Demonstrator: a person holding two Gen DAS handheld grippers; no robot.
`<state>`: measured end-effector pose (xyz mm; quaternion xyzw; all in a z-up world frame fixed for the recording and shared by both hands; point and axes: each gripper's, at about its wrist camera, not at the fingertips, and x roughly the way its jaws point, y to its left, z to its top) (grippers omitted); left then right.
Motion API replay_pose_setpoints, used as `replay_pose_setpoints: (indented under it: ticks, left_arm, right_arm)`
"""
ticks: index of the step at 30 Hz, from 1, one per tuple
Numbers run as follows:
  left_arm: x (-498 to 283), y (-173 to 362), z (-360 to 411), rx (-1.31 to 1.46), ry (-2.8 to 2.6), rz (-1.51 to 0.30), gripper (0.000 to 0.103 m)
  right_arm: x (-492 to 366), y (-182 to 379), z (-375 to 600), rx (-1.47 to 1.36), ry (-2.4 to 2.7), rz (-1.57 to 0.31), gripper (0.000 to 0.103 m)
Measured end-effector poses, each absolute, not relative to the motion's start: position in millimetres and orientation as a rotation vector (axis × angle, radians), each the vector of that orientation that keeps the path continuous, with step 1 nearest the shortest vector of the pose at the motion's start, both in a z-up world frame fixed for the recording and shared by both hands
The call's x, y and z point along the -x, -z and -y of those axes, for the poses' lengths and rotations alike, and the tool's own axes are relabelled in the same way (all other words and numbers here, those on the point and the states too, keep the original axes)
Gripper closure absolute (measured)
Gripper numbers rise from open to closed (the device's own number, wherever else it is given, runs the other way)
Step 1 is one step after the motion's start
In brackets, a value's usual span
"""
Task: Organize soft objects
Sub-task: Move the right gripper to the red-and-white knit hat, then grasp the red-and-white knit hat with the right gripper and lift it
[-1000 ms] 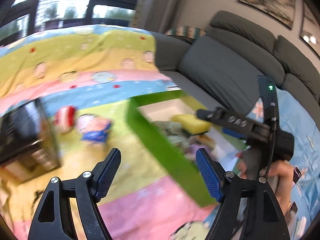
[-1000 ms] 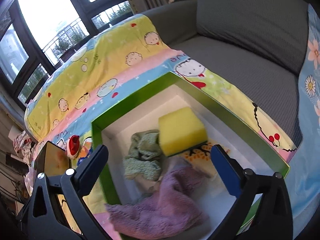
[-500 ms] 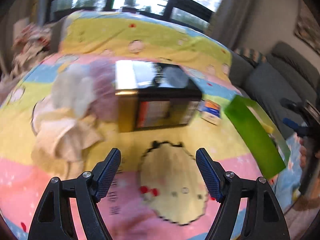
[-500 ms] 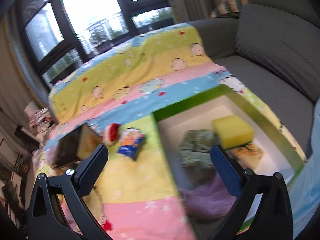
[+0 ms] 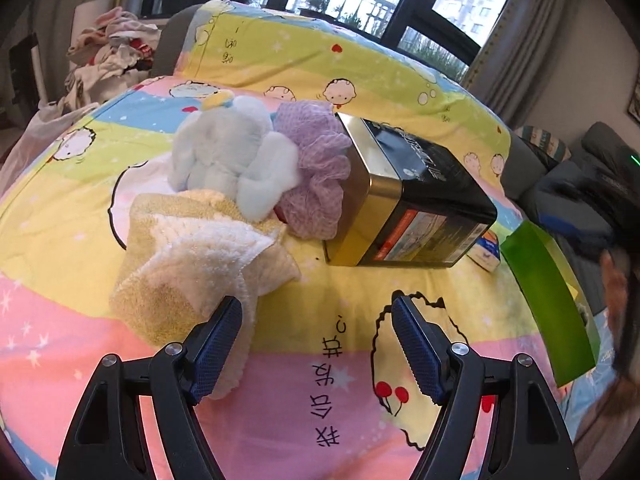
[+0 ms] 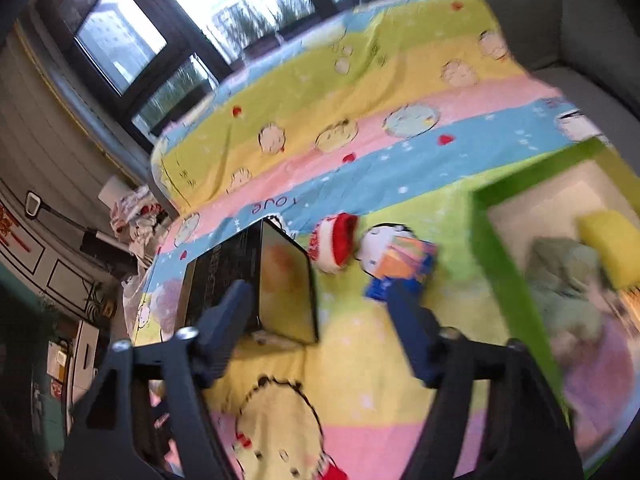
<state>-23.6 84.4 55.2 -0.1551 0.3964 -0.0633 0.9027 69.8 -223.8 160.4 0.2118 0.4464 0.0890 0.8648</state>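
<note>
In the left wrist view a yellow and white towel, a pale blue plush and a purple mesh puff lie together on the colourful blanket. My left gripper is open and empty, just in front of the towel. The green box holds a yellow sponge, a green cloth and a purple towel. Its green wall also shows in the left wrist view. My right gripper is open and empty, left of the box. A red and white plush lies ahead of it.
A black and gold tin lies beside the purple puff; it also shows in the right wrist view. A small blue and orange carton lies by the green box. A heap of clothes sits beyond the blanket. Grey sofa cushions stand at right.
Both grippers have swung left, away from the green box. The left one now faces the pile of soft things by the tin. Both stay open and empty.
</note>
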Motion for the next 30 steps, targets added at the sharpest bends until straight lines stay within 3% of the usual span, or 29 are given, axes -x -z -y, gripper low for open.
replay_pose_setpoints:
  ticks: [3,9,10,12,16,25,30]
  left_arm:
    - [22.4,-55.7,-84.7,0.312,0.126,-0.817,0.025]
    - [18.6,-54.3,-85.2,0.303,0.114,-0.826,0.025]
    - [16.7,-53.0,-85.7,0.308,0.110,-0.830,0.025]
    - [13.5,-50.8,-86.9,0.320,0.108,-0.841,0.025]
    - [13.2,-50.1,-85.3,0.313,0.110,-0.844,0.025]
    - [20.8,-50.2,-75.5,0.307,0.142,-0.860,0.025]
    - [25.4,-51.4,-70.7,0.300,0.156,-0.871,0.025]
  right_arm:
    - [-119.1,-136.6,210.8,-0.453,-0.182,-1.025,0.055]
    - [-180.7,-82.9,197.2,-0.471,-0.135,-1.187,0.059]
    - [-185.8,-75.9,195.5,-0.469,-0.127,-1.199,0.063]
    - [-188.6,-68.4,196.6,-0.486,-0.118,-1.208,0.083]
    - [-183.1,-68.2,203.3,-0.516,-0.142,-1.179,0.096]
    - [-98.9,-137.8,227.4,-0.487,-0.206,-1.027,0.096]
    - [-33.4,-146.8,204.0,-0.437,-0.334,-1.011,0.095]
